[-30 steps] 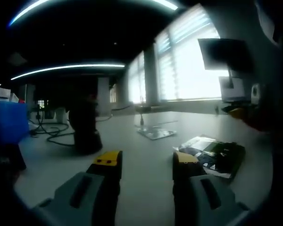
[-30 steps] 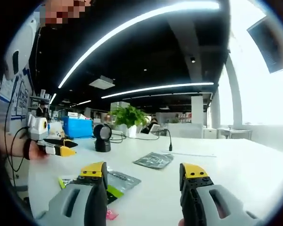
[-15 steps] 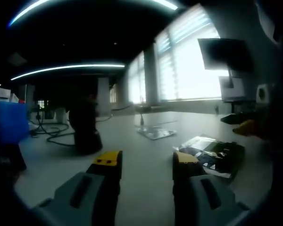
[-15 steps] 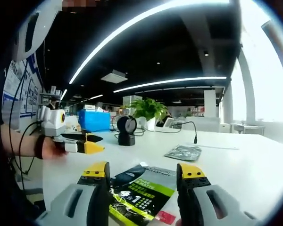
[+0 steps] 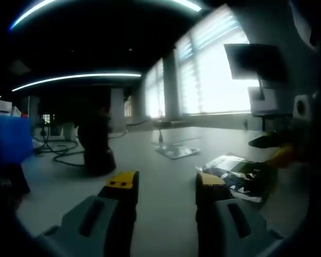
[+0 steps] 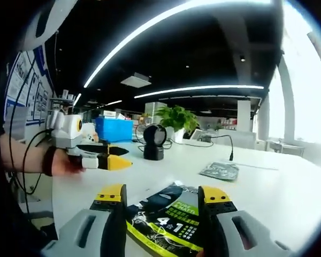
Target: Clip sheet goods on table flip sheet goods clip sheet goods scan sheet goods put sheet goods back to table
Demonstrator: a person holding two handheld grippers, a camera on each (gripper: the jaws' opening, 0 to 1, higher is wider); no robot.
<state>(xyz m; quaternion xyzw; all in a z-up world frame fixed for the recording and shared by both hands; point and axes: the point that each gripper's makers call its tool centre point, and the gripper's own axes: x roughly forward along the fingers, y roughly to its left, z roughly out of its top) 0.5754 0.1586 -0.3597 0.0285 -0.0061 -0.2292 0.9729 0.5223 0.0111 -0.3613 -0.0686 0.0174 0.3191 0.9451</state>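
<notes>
In the right gripper view, the right gripper (image 6: 163, 195) points low over the counter (image 6: 267, 187), its jaws wide apart with a dark packet (image 6: 168, 217) printed in green and white lying flat between them; whether the tips touch it cannot be told. To the left, a hand (image 6: 61, 163) holds the left gripper (image 6: 109, 158) level above the counter, its yellow-tipped jaws slightly parted and empty.

In the left gripper view, the left gripper (image 5: 166, 184) has its jaws open with nothing between them, aimed across the bare grey counter (image 5: 166, 160). The packet (image 5: 241, 176) lies to the right of them, with the right gripper (image 5: 273, 147) just above its far edge.

A black scanner on a stand (image 6: 154, 142) sits farther back on the counter, with a second, silvery packet (image 6: 219, 170) to its right near a thin gooseneck stalk (image 6: 228, 147). A blue bin (image 6: 113, 129) and a potted plant (image 6: 176, 119) stand behind. Long strip lights (image 6: 166, 32) cross the dark ceiling; bright windows (image 5: 214, 69) with blinds line one wall.
</notes>
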